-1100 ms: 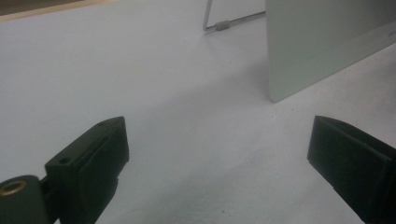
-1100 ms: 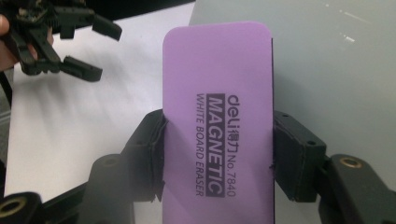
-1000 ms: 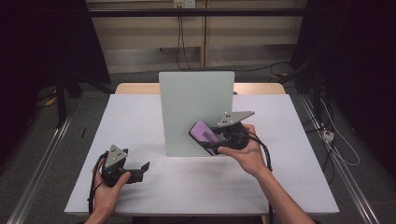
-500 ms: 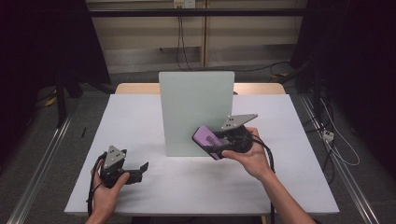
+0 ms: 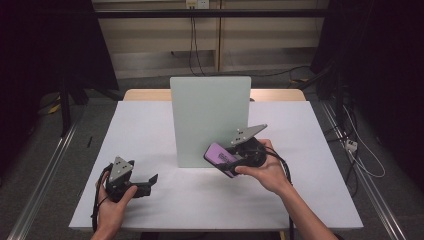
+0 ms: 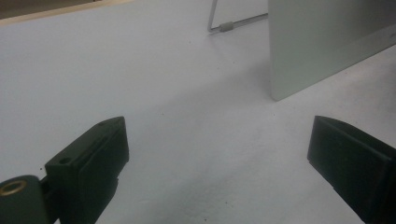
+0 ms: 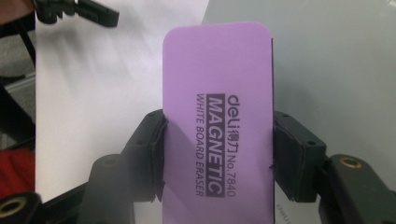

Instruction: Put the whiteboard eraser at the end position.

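Jaws of the right gripper (image 7: 217,154) pinch a purple rectangular magnetic whiteboard eraser (image 7: 217,107) by its long sides, holding it above the white surface (image 5: 150,130), just in front of the lower right part of an upright pale grey-green whiteboard panel (image 5: 207,115). In the high view that eraser (image 5: 220,157) sits tilted. Well apart to the left, the left gripper (image 6: 219,154) rests low over the surface, its jaws spread wide with nothing between them.
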